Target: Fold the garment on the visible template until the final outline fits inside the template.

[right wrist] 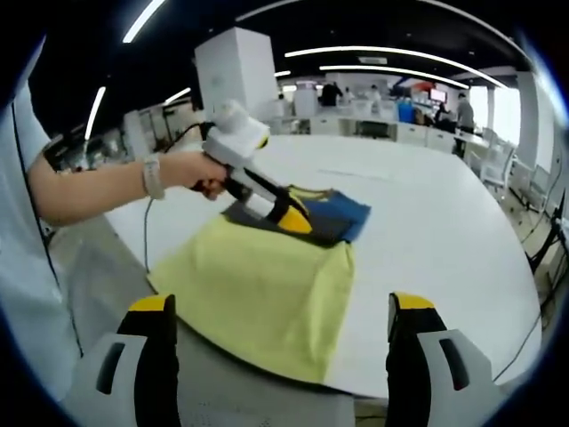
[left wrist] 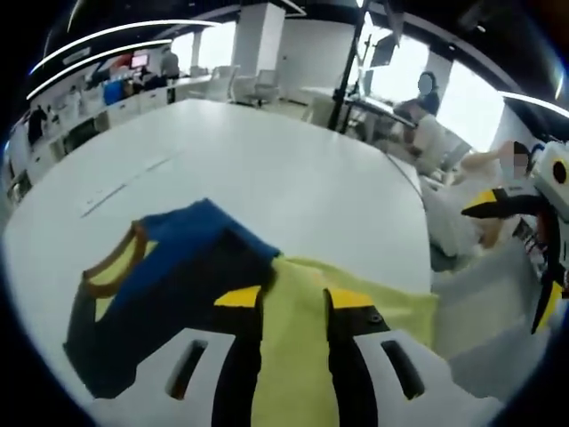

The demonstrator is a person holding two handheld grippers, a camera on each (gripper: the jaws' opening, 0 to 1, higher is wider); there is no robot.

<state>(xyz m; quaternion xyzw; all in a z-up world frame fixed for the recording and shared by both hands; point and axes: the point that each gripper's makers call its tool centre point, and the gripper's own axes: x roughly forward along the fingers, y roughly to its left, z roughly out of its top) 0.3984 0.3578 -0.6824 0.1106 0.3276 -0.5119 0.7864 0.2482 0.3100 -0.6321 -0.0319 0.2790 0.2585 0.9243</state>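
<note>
Gripping garment (right wrist: 267, 289) w/ left gripper (right wrist: 293, 218); right gripper (right wrist: 280, 320) open.

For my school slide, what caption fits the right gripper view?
Left gripper rests on a yellow and blue garment on a white table.

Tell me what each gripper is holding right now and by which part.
The left gripper pinches the garment's yellow fabric near its folded middle. The right gripper holds nothing.
</note>
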